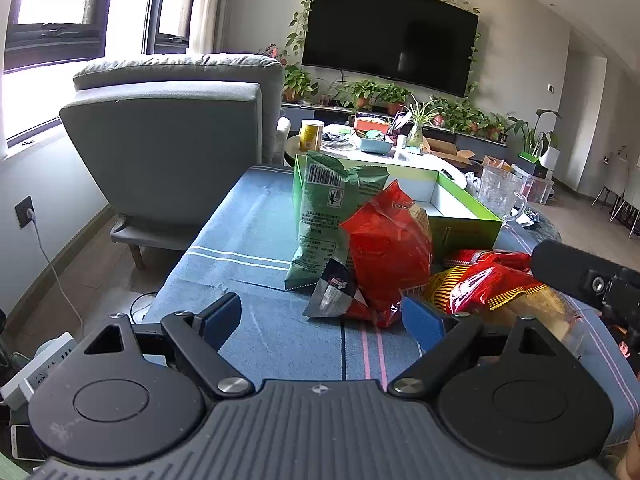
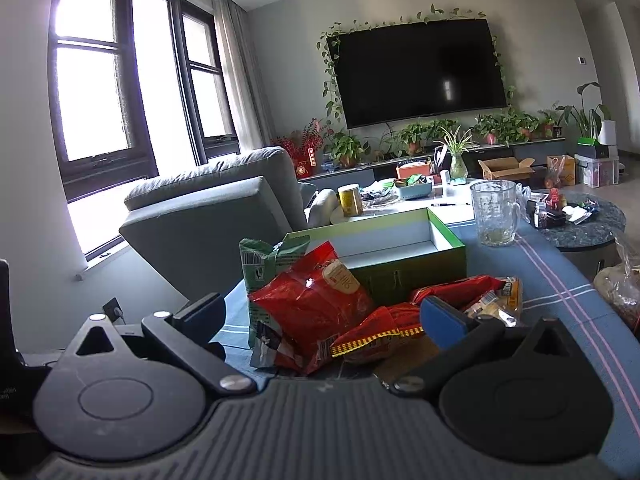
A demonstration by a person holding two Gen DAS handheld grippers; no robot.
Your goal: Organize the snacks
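A pile of snack bags lies on the blue striped cloth [image 1: 256, 240]. A green bag [image 1: 324, 216] and a red bag [image 1: 390, 252] stand upright, with a small dark packet [image 1: 334, 292] in front and a red-and-yellow bag [image 1: 488, 288] to the right. Behind them is an open green box [image 1: 464, 224] with an empty white inside. My left gripper [image 1: 322, 316] is open and empty just before the small packet. My right gripper [image 2: 320, 316] is open above the pile [image 2: 316, 308]; the box also shows in its view [image 2: 400, 248].
A grey armchair [image 1: 172, 136] stands left of the table. A clear glass pitcher [image 2: 496, 212] sits on the cloth right of the box. A cluttered white coffee table [image 2: 400, 204] and a round dark table [image 2: 580, 228] lie beyond. A clear bag [image 2: 620, 284] lies at the right edge.
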